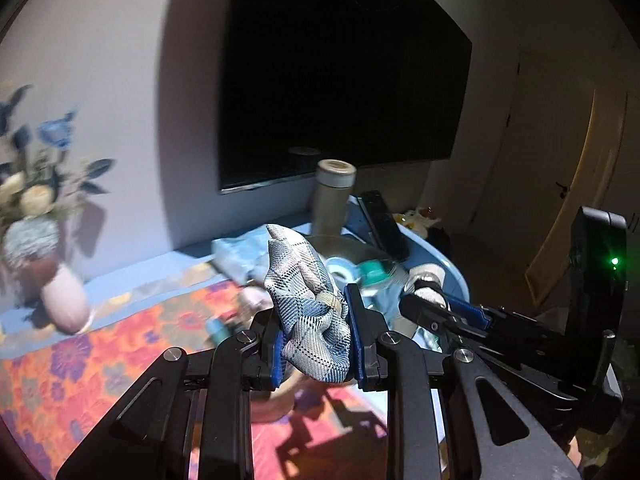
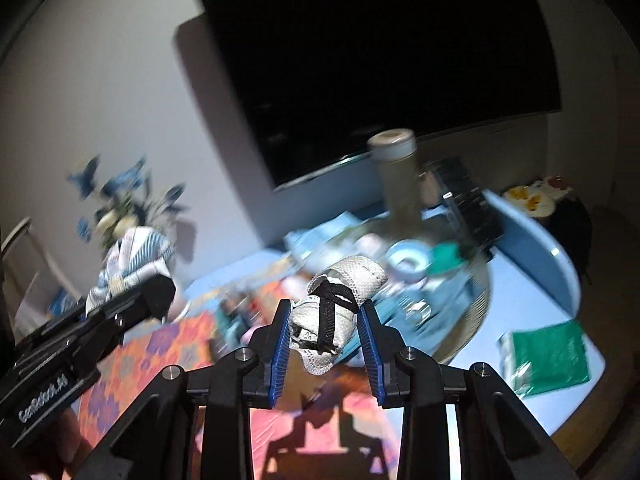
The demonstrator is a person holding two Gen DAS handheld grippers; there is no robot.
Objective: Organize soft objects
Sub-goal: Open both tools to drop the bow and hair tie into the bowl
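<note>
Left gripper [image 1: 316, 344]: we clench the plaid cloth [image 1: 306, 300], frame centre, lifted for sorting.
Right gripper [image 2: 326, 340]: we pinch the white mesh bundle [image 2: 340, 312], possibly a shoe, above the bench [image 2: 520, 280].

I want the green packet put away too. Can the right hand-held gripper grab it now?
Probably not yet. The right hand-held gripper is already shut on a white mesh bundle, so its jaws are full. The green packet lies uncovered on the blue table.
</note>
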